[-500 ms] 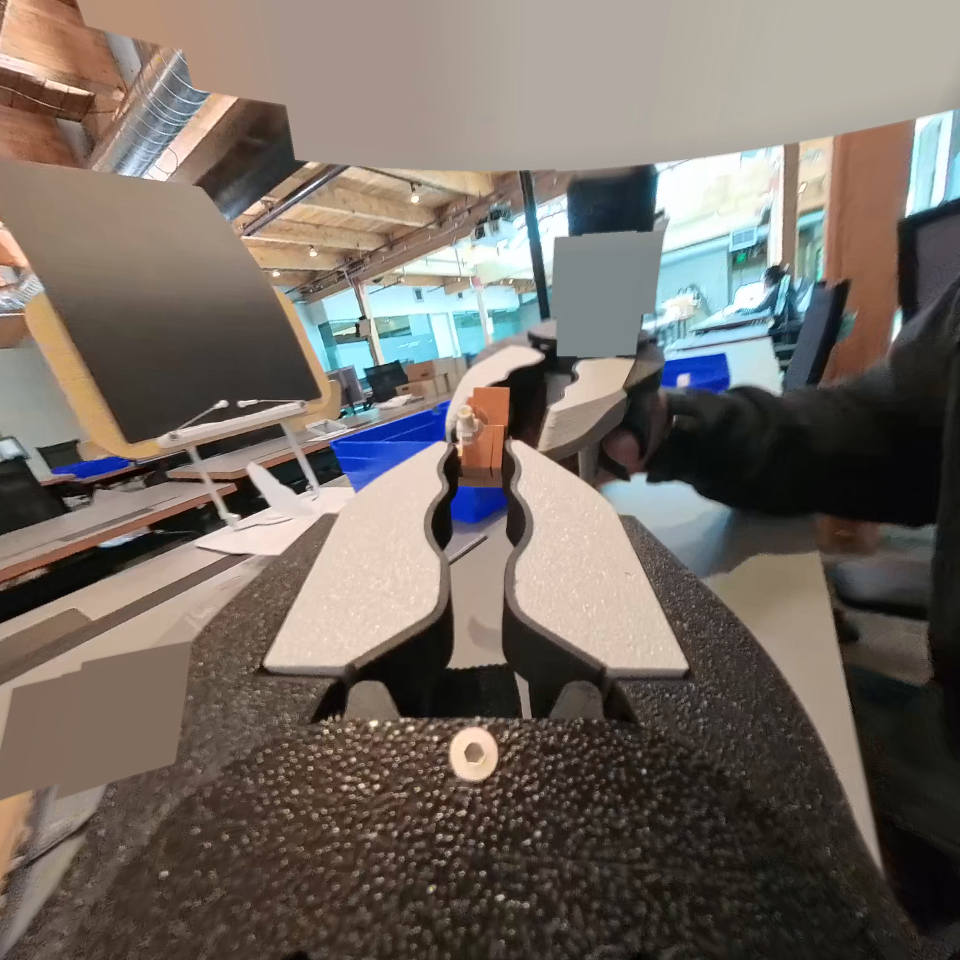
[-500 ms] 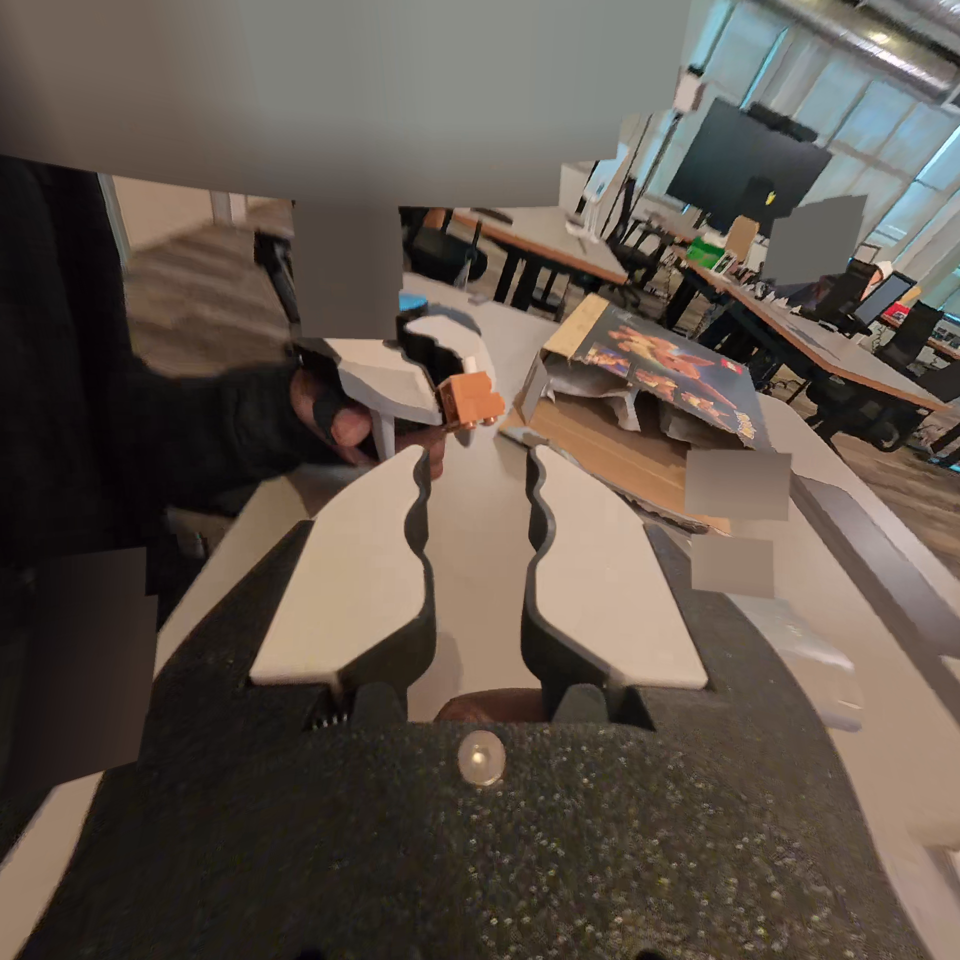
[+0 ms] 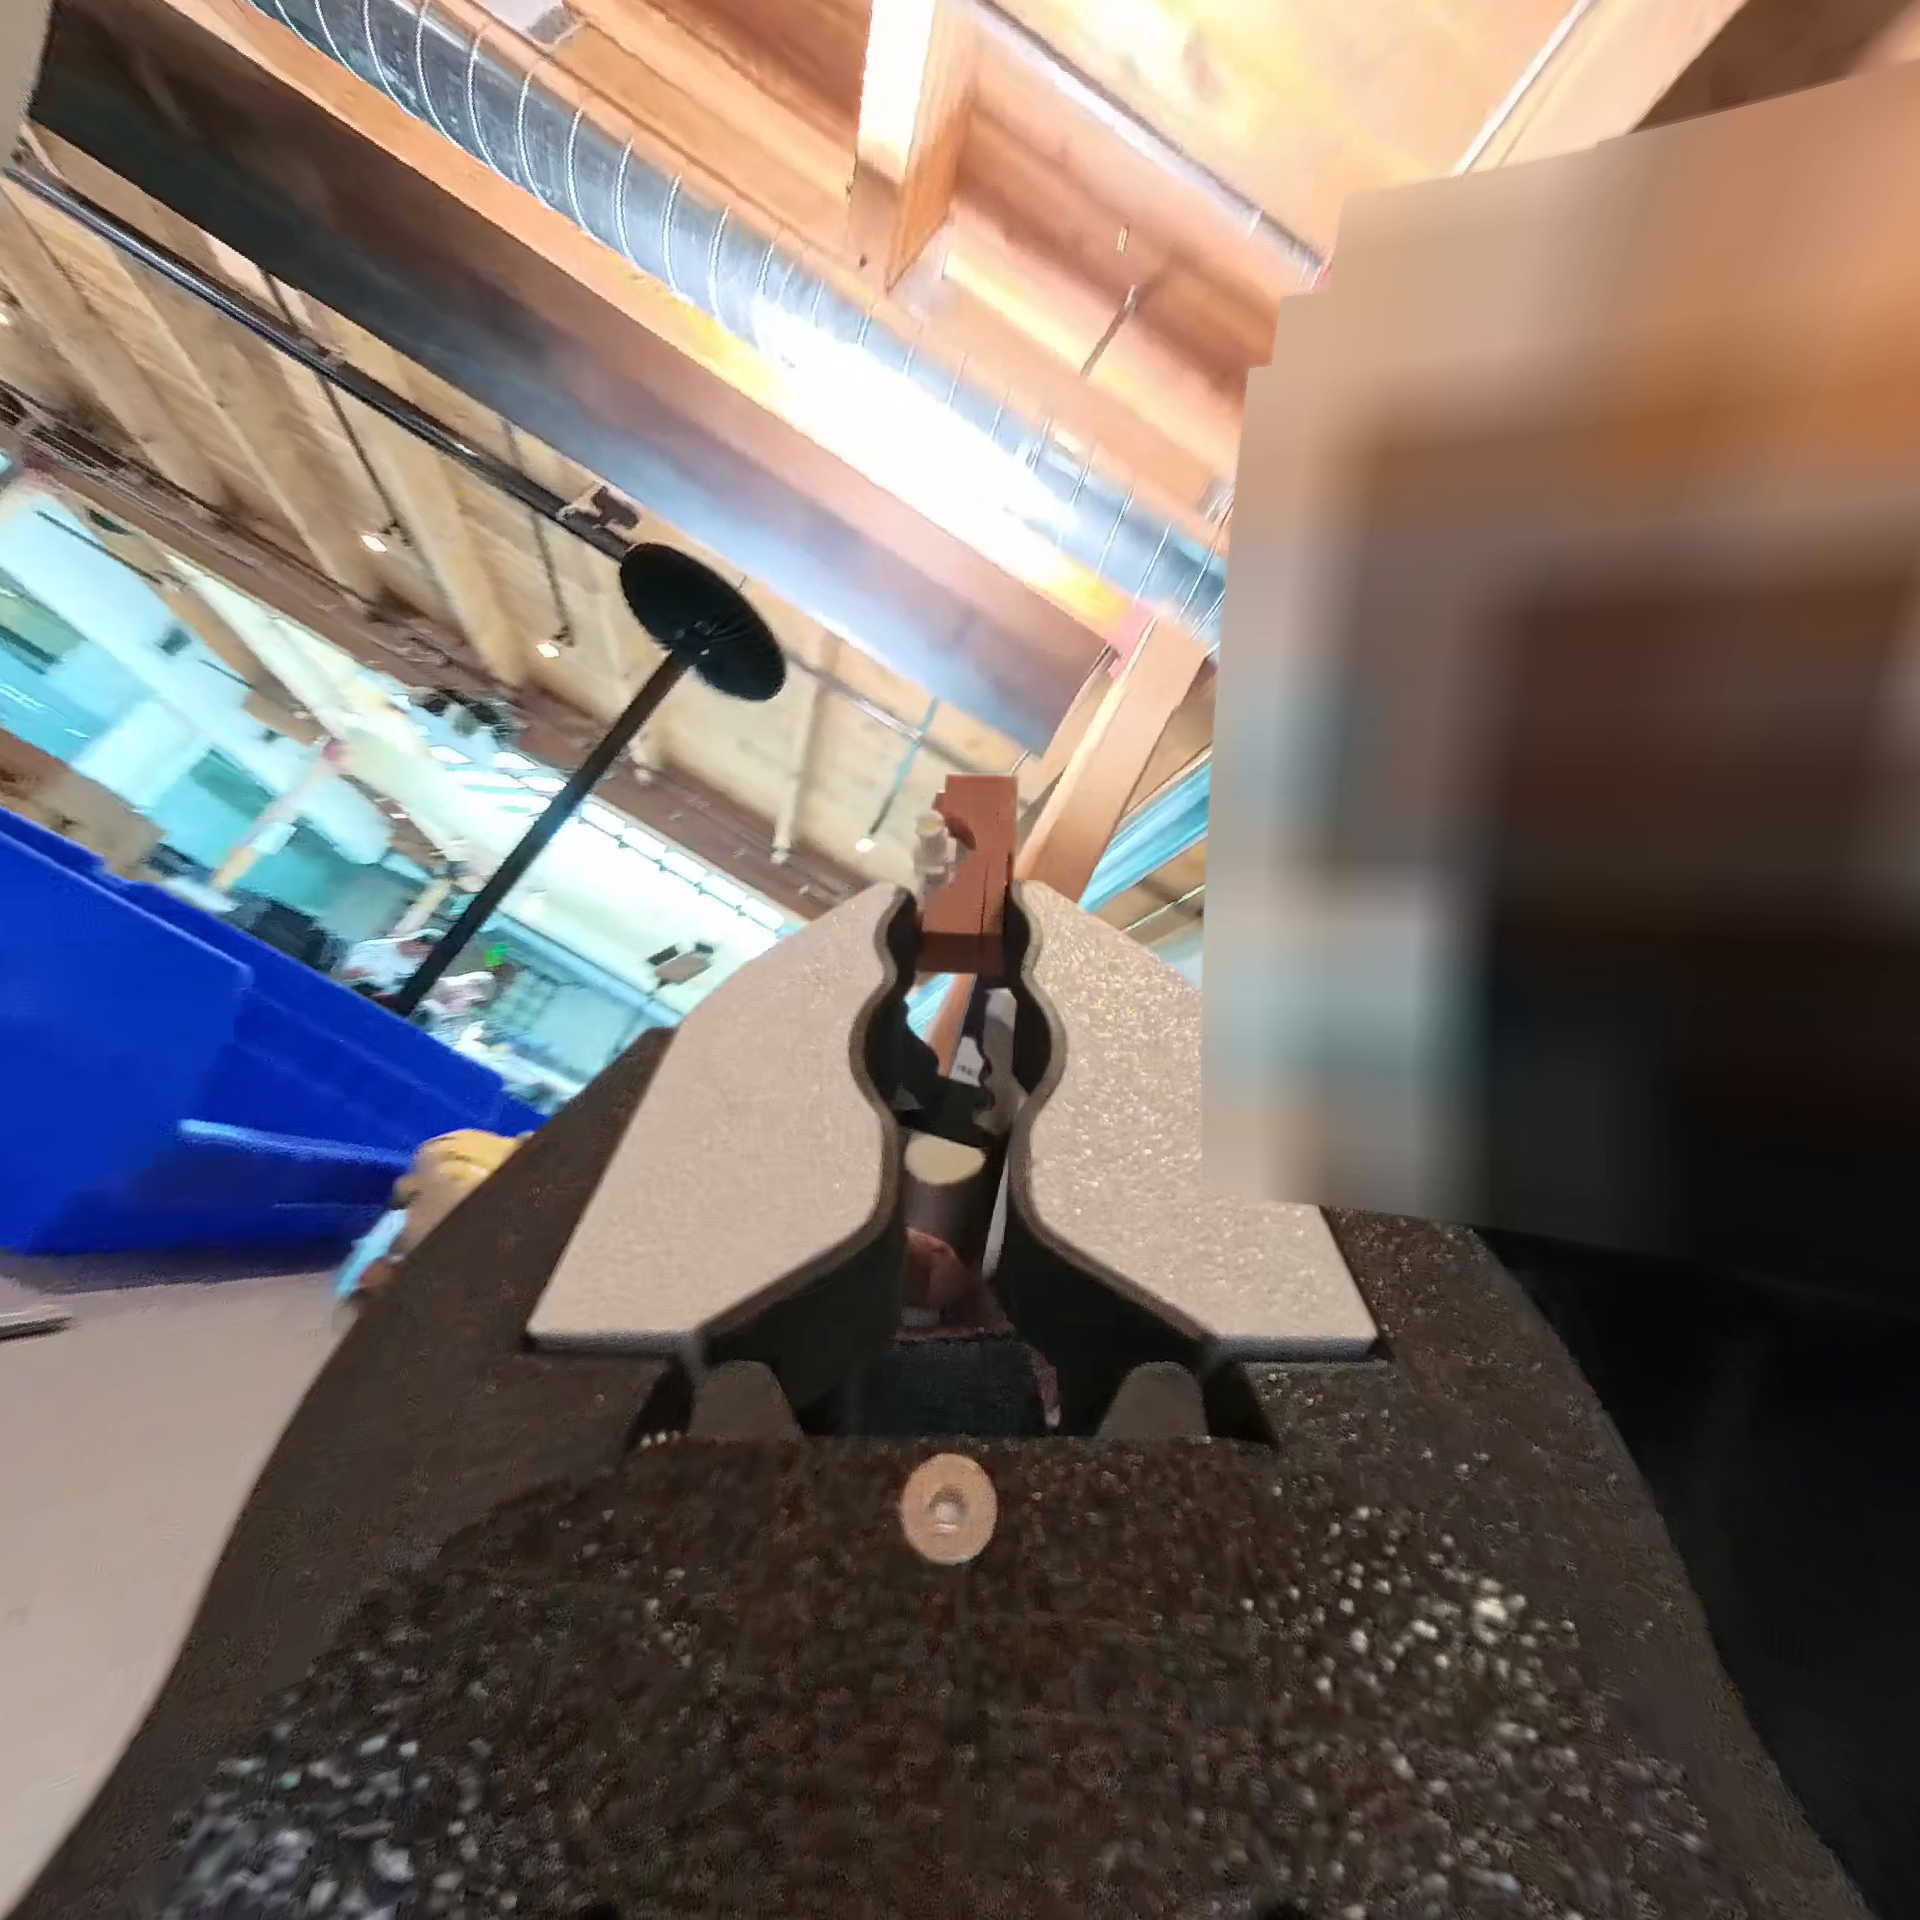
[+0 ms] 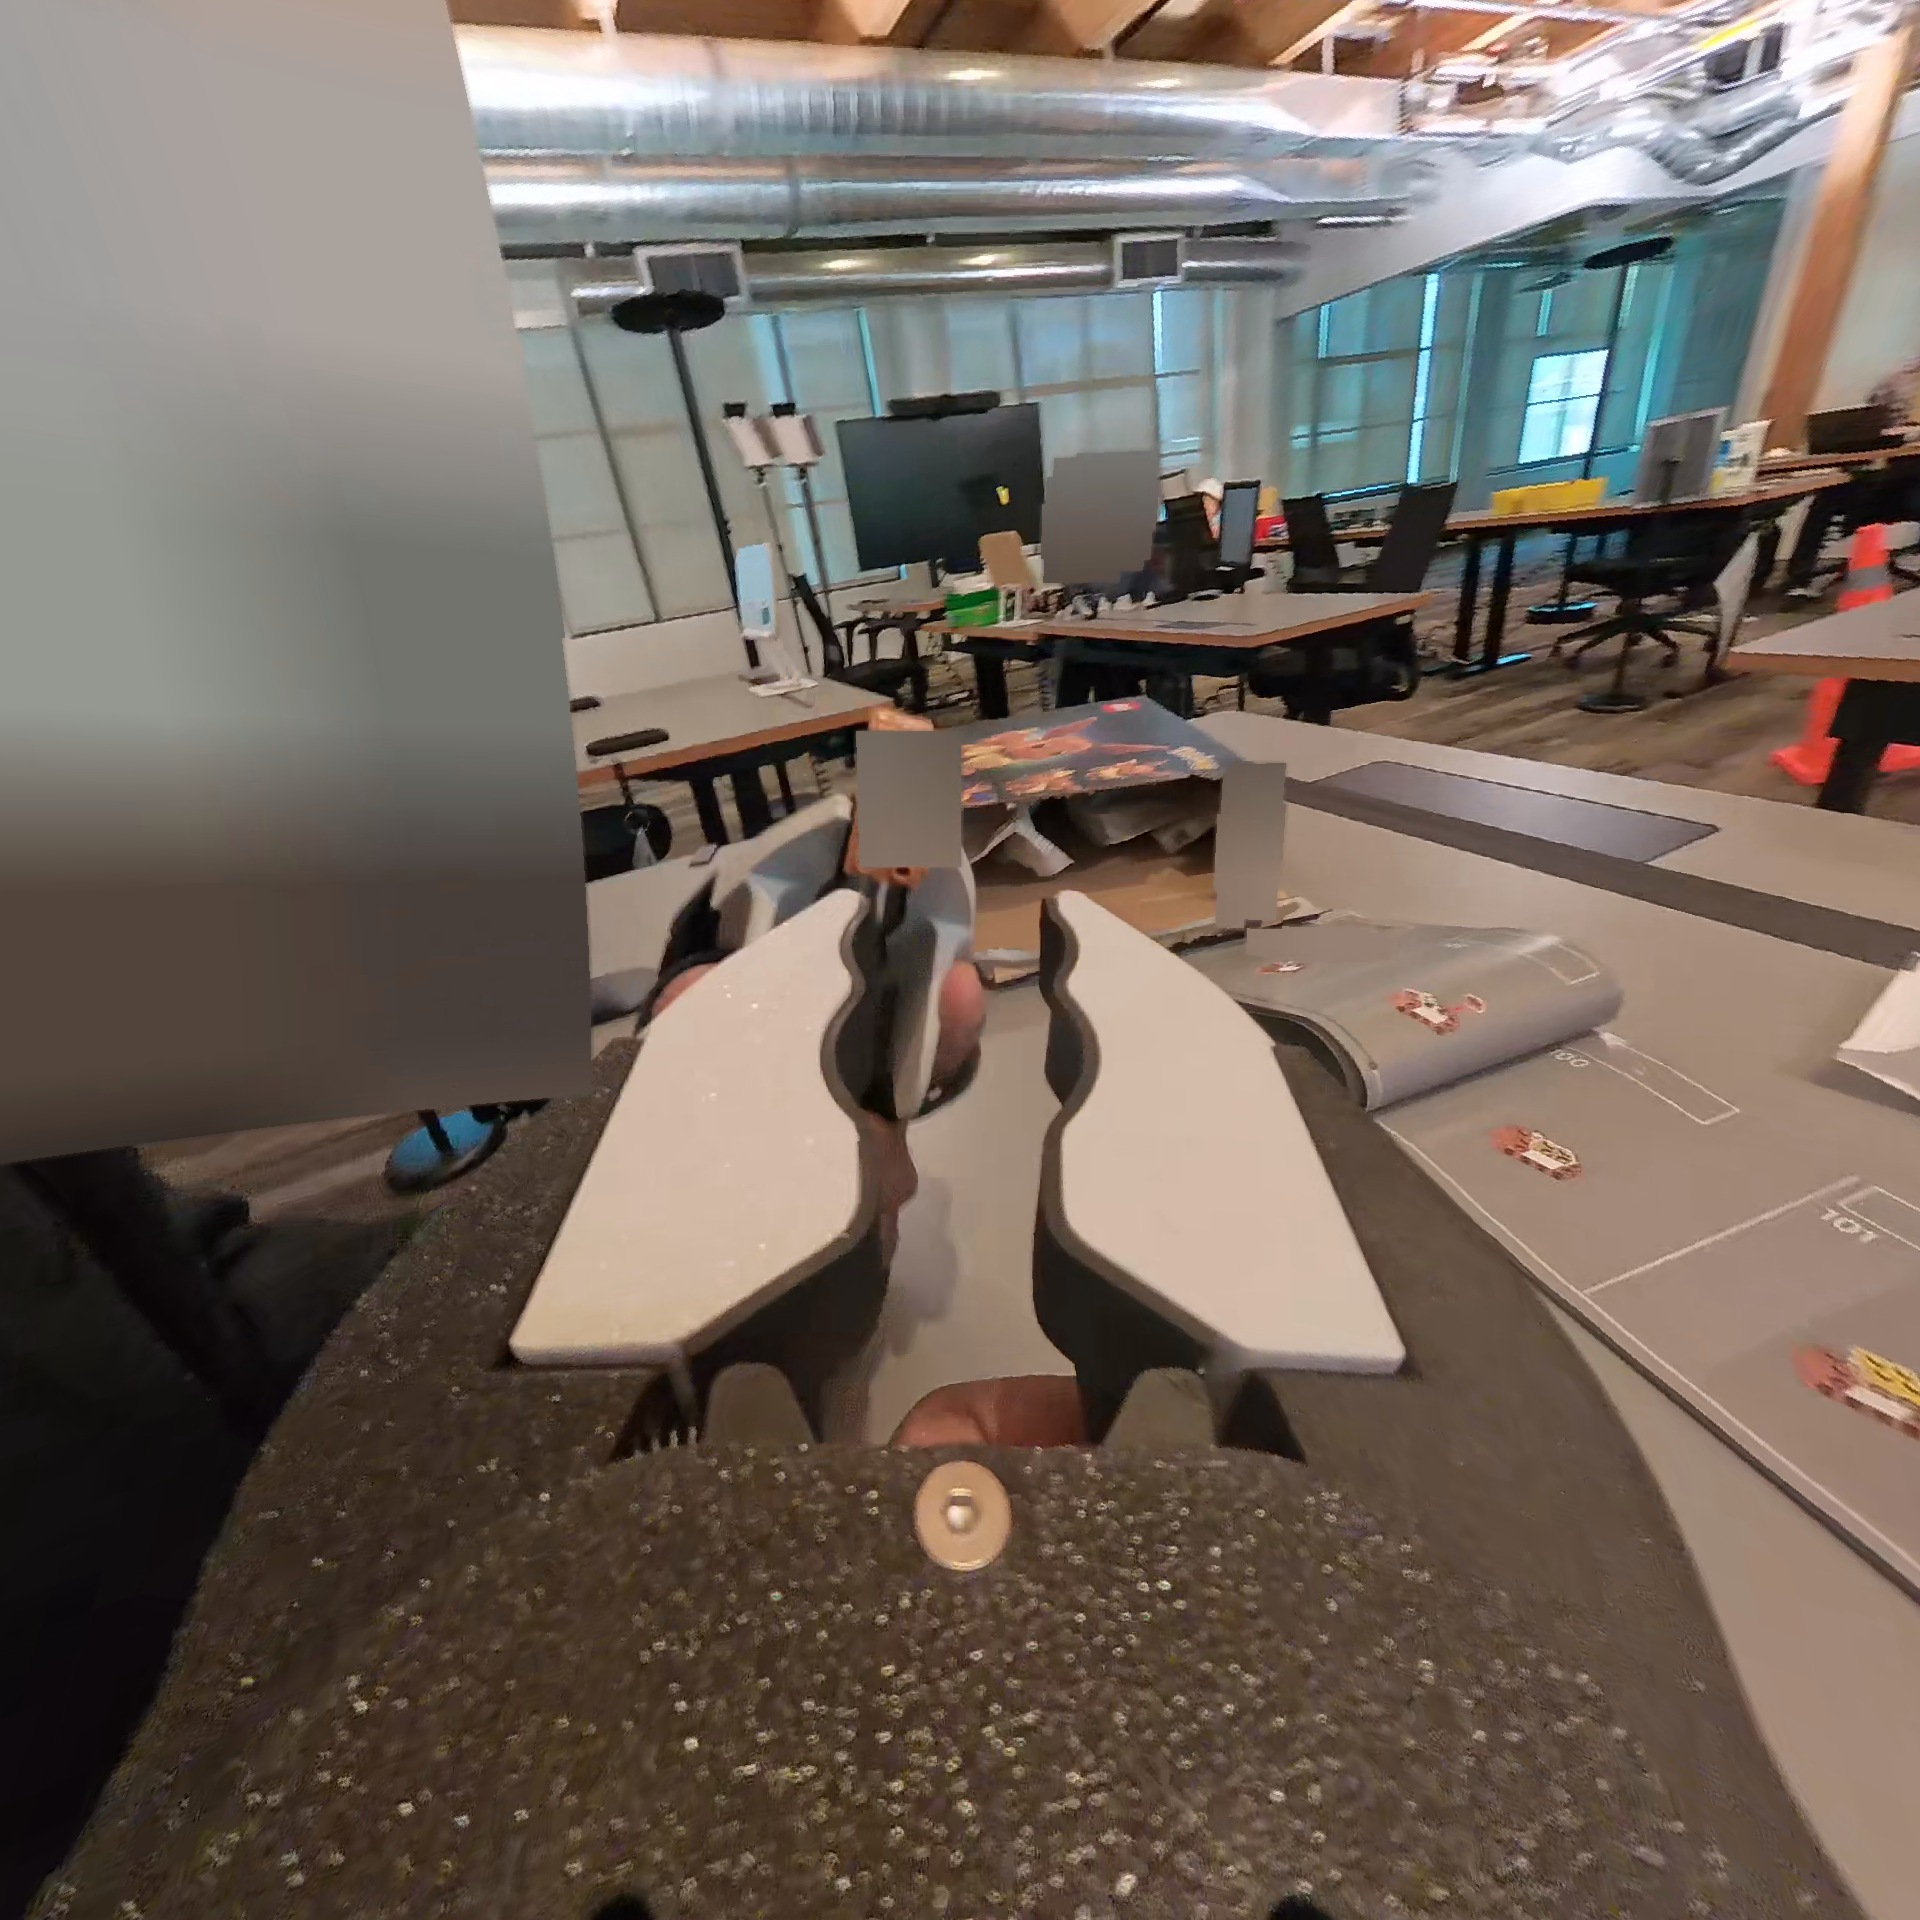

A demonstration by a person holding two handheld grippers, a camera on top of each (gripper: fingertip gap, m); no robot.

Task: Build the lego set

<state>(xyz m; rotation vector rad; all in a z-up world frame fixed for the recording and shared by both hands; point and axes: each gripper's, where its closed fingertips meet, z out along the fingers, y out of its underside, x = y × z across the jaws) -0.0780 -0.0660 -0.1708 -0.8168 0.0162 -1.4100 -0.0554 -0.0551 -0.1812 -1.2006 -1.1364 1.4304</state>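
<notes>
Up off the grey bench, left gripper (image 3: 961, 914) tilted toward the ceiling, pads clamped on a small orange-brown brick piece (image 3: 971, 878) with a pale peg on its side. Right gripper (image 4: 956, 925) alongside with jaws standing narrowly apart, nothing between them, pointing over the bench at the torn-open cardboard box (image 4: 1101, 821). Grey instruction booklet (image 4: 1507, 1049) lying open toward the right edge. Blue bin (image 3: 156, 1060) behind on the left. Can't tell how much is built.
</notes>
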